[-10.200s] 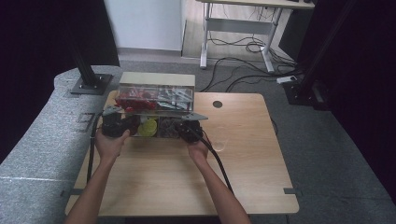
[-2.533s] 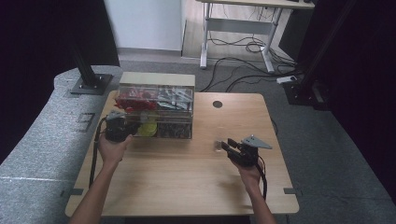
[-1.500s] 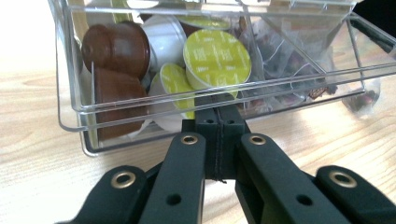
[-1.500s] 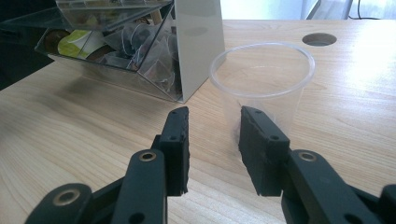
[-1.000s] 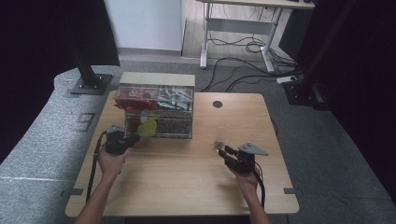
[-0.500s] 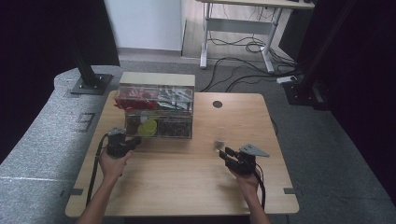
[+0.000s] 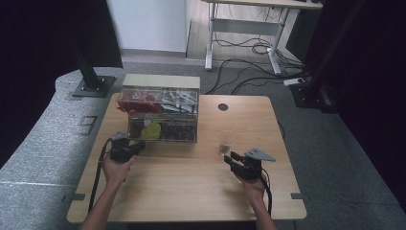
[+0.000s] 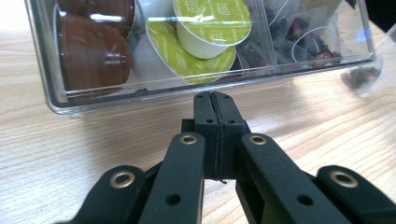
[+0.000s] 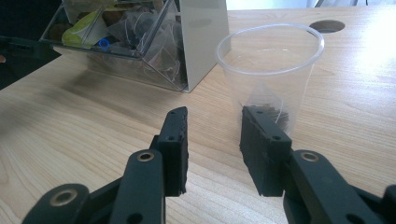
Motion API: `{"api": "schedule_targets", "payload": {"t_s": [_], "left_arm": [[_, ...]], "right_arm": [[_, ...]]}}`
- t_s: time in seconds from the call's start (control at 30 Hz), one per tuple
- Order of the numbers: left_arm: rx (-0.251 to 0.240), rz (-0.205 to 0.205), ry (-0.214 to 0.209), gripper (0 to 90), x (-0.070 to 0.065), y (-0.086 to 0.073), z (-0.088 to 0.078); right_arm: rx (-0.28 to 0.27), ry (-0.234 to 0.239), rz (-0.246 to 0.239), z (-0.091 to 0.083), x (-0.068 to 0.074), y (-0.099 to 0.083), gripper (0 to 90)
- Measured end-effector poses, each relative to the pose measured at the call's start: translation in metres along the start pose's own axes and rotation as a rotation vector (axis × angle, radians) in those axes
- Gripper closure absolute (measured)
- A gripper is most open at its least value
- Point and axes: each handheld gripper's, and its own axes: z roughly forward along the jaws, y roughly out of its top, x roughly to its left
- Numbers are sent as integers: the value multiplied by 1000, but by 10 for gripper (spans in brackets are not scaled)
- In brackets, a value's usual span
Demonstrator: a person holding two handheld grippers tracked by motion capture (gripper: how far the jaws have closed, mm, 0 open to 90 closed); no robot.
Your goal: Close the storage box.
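Note:
A clear compartment box [image 7: 158, 115] stands at the back left of the wooden table [image 7: 191, 191]. In the left gripper view its front wall [image 8: 140, 93] shows green-lidded pods [image 8: 212, 21], brown pods [image 8: 91, 51] and tea bags [image 8: 303, 42]. My left gripper [image 8: 215, 100] is shut and empty, its tips just short of that wall; in the high view the left gripper [image 7: 125, 148] sits at the box's front left corner. A clear plastic cup [image 9: 271, 65] with a dark tea bag [image 9: 268, 109] in its bottom stands upright just beyond my right gripper [image 9: 215, 126], which is open with nothing between its jaws.
A round cable hole [image 7: 223, 107] lies behind the cup [image 7: 225, 143]. Grey padding [image 7: 43, 143] borders the table on the left. Bare wood stretches between the two hands and toward the near edge. Desk legs and cables [image 7: 249, 43] are on the floor behind.
Ten seconds ago both grippers were at the box front. Both have since drawn back toward the near side, the right one to the cup. Over the last second nothing has visibly moved.

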Motion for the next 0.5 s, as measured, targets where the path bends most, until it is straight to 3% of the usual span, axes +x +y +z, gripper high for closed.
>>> {"api": "schedule_targets", "payload": {"t_s": [0.13, 0.33, 0.5], "left_arm": [[-22, 20, 10, 865, -3, 0, -4], [-69, 21, 0, 609, -10, -5, -8], [-70, 56, -26, 525, -21, -16, -6]], "right_arm": [[-3, 6, -8, -1, 2, 0, 590], [-8, -4, -30, -1, 4, 0, 520], [-5, -3, -38, -2, 5, -1, 481]]}}
